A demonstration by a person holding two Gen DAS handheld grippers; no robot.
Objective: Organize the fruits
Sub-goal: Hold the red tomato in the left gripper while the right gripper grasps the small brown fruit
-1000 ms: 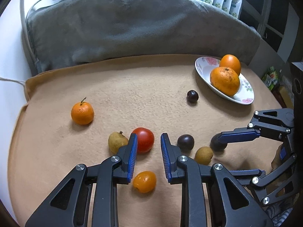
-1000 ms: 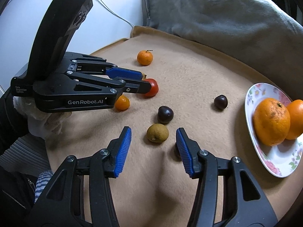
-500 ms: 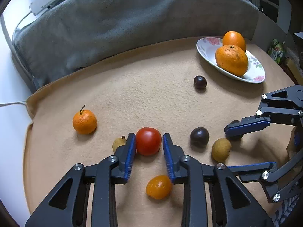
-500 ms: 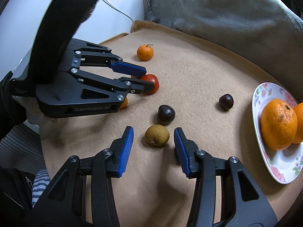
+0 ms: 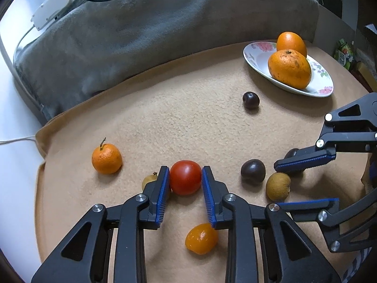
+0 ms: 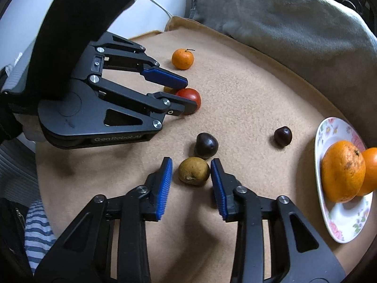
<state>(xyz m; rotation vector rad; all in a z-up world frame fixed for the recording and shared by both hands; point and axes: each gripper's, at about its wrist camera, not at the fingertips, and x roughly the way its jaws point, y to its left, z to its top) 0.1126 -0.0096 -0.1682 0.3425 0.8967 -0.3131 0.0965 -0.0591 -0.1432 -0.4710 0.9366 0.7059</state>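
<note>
Crowding the tomato (image 5: 185, 177): yellow-brown fruit (image 5: 149, 180), small orange fruit (image 5: 201, 238).

My left wrist cam sits low behind its own fingers, looking fwd and slightly down across the tan blanket (image 5: 188, 118) toward the grey cushion (image 5: 153, 35) at the far edge; very near the surface. The flowered plate (image 5: 254, 54) shows upper right, the right gripper (image 5: 304, 181) enters from the right edge.

My right wrist cam is likewise close and low, facing fwd and leftward over the same blanket; the left gripper (image 6: 188, 95) fills its upper left, the plate sits at its right edge.

Shared btwn both views: red tomato (image 5: 185, 177), small mandarin (image 5: 106, 158), brown fruit (image 6: 193, 171), both dark plums, plate w/ oranges, cushion.
</note>
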